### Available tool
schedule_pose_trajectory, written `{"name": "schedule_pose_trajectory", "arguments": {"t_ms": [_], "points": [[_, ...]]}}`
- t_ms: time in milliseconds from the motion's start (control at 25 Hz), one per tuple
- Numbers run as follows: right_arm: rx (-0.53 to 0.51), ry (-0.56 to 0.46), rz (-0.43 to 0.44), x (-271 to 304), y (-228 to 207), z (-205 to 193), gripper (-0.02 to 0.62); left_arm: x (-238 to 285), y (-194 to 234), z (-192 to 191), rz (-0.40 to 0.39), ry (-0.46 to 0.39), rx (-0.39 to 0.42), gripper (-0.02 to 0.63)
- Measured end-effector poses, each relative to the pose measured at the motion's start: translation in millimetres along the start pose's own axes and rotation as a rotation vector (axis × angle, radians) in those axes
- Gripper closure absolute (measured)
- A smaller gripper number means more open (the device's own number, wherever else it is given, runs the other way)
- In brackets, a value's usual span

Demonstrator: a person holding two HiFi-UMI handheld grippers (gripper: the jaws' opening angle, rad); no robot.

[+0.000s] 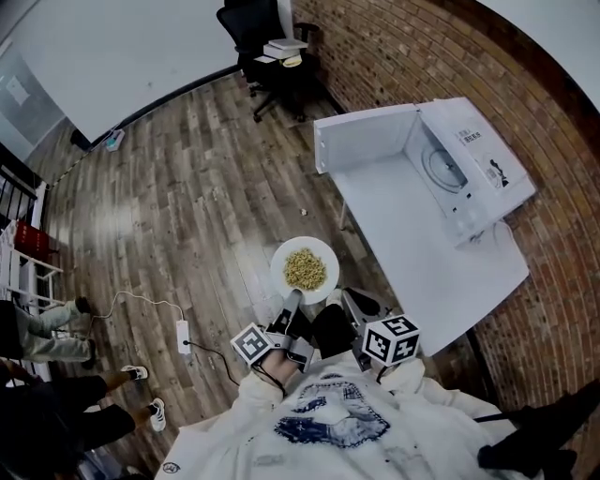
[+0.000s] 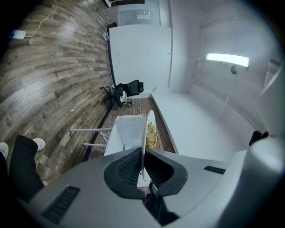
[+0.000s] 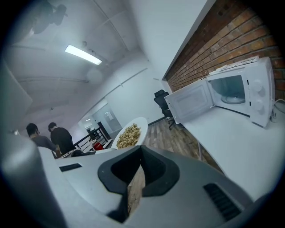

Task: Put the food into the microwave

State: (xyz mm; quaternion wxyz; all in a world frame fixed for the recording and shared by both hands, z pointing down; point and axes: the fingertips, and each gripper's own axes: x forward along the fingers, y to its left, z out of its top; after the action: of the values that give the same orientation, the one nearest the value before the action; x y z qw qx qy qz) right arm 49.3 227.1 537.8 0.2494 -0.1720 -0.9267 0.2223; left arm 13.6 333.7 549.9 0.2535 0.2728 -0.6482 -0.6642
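Early days: my left tongs are clamped on the rim of the plate, with the food held over the floor, short of the table. The microwave door's already open, so only the carry and set-down are left. Right tongs look pinched together, holding nothing. Most of the microwave's inside is hard to make out

An office chair, perhaps bearing books, stands beside brick wall.
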Motion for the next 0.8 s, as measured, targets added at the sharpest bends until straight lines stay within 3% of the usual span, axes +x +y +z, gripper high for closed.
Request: {"name": "schedule_pose_trajectory", "arguments": {"t_ms": [360,800], "points": [[0.035,-0.029,-0.02,55.2,-42.5,42.8,0.581,77.8,9.5,29.7,0.013,0.065,0.027,0.589],[0.093,-0.067,-0.108,83.6,-116.6,104.4,0.581,188.8,10.4,25.9,0.033,0.187,0.008,0.589]]}}
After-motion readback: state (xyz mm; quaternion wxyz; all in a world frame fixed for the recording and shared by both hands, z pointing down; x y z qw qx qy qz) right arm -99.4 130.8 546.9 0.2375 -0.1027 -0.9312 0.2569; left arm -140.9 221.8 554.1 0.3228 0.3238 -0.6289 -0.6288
